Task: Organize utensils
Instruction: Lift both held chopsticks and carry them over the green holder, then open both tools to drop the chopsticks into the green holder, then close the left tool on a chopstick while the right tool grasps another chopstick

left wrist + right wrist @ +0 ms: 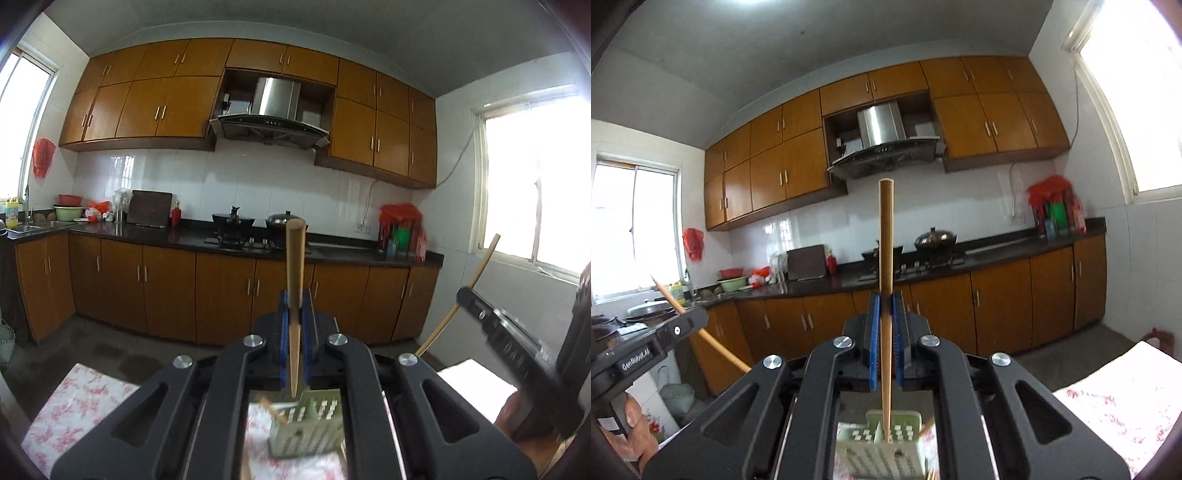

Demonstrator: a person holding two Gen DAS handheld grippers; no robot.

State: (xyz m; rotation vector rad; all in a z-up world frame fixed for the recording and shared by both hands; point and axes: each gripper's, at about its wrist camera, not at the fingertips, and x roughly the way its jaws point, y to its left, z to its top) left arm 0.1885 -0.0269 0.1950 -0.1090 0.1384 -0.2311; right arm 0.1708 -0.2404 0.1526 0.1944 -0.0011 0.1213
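My left gripper (294, 306) is shut on a wooden chopstick (294, 266) held upright, its thin tip just above a pale green perforated utensil holder (306, 424) on the floral tablecloth. My right gripper (885, 306) is shut on a second wooden chopstick (886, 240), also upright, its tip down in the same green holder (882, 443). The right gripper with its chopstick (476, 269) shows at the right of the left wrist view. The left gripper with its chopstick (713, 339) shows at the left of the right wrist view.
The table has a red-and-white floral cloth (74, 406), also in the right wrist view (1123, 410). Beyond is a kitchen with brown cabinets, a dark counter (155, 232), a stove with pans (236, 221) and a range hood (273, 122). Windows are at both sides.
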